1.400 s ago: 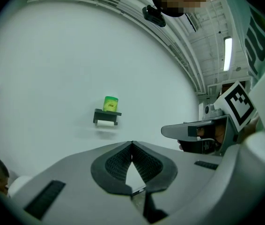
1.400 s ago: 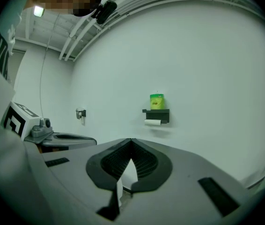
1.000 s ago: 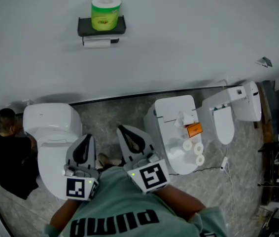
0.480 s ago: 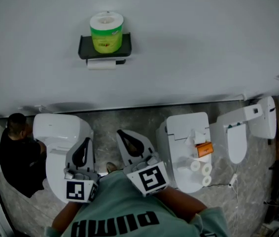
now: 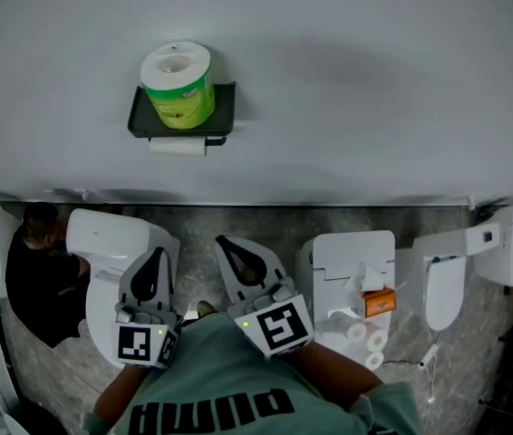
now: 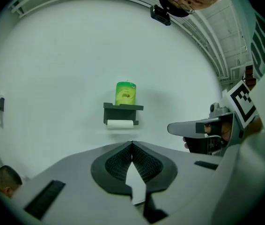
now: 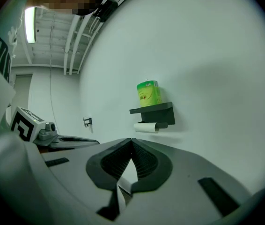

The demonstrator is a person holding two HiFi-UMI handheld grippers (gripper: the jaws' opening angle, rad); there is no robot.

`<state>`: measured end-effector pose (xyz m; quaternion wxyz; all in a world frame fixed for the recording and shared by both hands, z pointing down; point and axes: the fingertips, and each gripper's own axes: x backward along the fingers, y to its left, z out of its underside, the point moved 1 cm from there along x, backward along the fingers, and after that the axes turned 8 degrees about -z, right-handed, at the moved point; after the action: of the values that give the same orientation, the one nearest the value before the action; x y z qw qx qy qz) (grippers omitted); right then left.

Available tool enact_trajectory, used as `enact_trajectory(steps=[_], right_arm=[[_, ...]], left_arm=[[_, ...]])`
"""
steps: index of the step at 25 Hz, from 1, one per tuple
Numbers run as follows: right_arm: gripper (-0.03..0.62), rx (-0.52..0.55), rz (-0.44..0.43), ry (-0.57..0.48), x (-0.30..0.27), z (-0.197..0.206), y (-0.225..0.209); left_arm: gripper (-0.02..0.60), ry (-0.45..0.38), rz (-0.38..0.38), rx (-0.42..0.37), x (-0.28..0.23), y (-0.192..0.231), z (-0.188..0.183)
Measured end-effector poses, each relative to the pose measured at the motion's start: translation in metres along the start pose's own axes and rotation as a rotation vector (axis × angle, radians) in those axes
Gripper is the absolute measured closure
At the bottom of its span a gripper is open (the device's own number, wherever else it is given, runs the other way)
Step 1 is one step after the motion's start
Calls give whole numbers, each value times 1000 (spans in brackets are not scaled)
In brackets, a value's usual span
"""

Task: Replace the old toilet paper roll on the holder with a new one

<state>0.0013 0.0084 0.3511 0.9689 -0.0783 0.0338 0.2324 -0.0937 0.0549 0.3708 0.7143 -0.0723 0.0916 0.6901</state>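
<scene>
Left gripper point(image 5: 158, 259) and right gripper point(image 5: 229, 247) sit low centre, jaws pressed together, nothing between them. Green-wrapped new roll point(image 5: 178, 84) stands upright on the black holder shelf point(image 5: 224, 116), upper left on the wall. Old roll point(image 5: 178, 147) hangs under the shelf, partly hidden; paper left unclear.

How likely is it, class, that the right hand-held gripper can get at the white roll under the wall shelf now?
Probably yes: nothing stands between the right hand-held gripper and the white roll under the shelf, though it is not near and its jaws are shut.
</scene>
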Motion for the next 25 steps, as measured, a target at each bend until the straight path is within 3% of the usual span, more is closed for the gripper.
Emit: enact_trajectory(steps=[15, 21, 25], right_arm=[[591, -93, -150, -81, -4, -11, -58], [591, -111, -185, -57, -8, -5, -60], [591, -111, -164, -40, -12, -2, -64]], left_arm=[[577, 25, -116, -40, -44, -27, -14], [577, 37, -100, -73, -53, -36, -18], [577, 34, -65, -82, -62, -37, -19]])
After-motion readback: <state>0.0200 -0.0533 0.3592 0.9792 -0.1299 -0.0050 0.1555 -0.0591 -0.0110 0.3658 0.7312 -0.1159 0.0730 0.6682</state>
